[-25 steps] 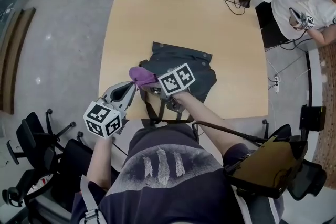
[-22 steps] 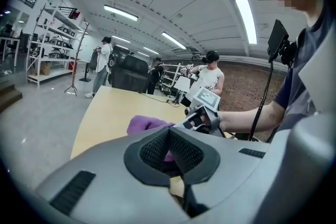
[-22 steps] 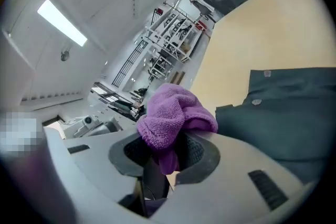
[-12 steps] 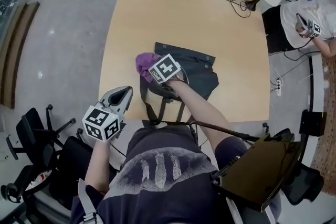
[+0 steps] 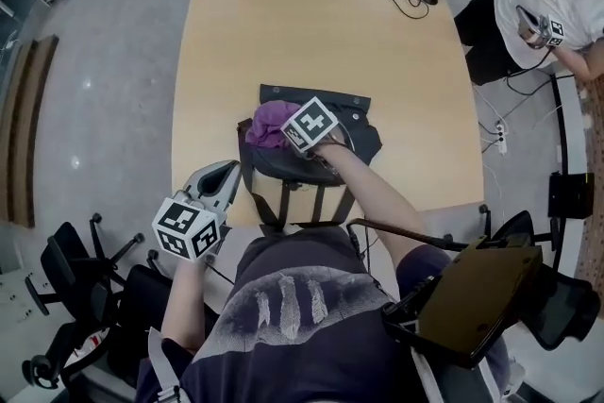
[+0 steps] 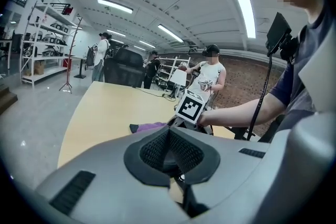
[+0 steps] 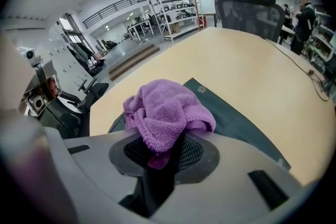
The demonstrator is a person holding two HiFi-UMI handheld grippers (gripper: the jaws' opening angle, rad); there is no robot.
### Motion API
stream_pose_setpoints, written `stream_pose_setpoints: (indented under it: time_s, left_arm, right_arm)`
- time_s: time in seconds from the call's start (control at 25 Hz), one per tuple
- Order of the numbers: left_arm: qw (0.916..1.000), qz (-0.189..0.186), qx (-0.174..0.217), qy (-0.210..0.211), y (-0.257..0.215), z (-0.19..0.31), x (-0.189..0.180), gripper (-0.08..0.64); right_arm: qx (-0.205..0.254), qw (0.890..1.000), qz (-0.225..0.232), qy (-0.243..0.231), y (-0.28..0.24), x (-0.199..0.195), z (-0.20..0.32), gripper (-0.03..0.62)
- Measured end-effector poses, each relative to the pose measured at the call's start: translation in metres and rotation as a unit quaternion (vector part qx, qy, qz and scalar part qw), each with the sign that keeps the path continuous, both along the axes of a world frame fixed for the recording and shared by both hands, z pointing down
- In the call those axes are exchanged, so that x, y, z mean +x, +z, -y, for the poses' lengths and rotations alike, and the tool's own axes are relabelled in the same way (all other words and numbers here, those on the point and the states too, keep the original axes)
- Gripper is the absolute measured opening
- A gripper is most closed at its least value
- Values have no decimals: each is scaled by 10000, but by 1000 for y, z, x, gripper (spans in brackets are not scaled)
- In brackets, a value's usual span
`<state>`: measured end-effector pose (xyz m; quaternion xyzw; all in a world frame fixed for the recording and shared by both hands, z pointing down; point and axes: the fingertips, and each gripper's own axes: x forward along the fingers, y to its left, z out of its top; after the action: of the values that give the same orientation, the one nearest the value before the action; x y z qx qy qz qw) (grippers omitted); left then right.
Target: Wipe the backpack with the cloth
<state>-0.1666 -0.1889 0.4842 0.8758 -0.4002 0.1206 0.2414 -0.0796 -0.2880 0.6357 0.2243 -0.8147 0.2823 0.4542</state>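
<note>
My right tongs (image 7: 160, 150) grip the purple cloth (image 7: 165, 107) at the left end of the backpack (image 5: 354, 142), which stretches rightward across the counter (image 5: 311, 24); my left tongs (image 6: 169, 152), closed and empty, hover just beside it.

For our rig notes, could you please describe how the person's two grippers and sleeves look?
Both the left gripper and the right gripper have smooth grey shells narrowing to fingers lined with black textured pads. Each carries a white cube printed with black square markers. The person wears a dark short-sleeved T-shirt with pale streaks.
</note>
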Motion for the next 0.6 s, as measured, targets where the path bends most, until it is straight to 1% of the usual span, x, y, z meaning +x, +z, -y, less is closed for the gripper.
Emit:
stream_pose_setpoints:
  time_s: [0.08,0.2,0.24,0.4,0.48,0.6]
  left_arm:
    - [10000,-4,-5,48,0,1,6,6]
    - [9999,-9,-13,122,1,1,16,6]
    - [9999,-3,-18,146,1,2,19,6]
    - [9995,81,-7,291,2,7,35,6]
    - [9993,104,25,372,0,10,43,6]
    - [9992,110,64,370,-4,13,48,6]
  right_arm:
    - [47,9999,-162,-36,0,20,1,98]
    - [204,9981,-564,-171,6,58,1,98]
    - [222,9977,-630,-143,8,70,2,98]
    - [139,9982,-553,165,9,102,4,98]
    - [145,9978,-634,132,7,113,7,98]
    - [153,9967,-790,110,7,136,14,98]
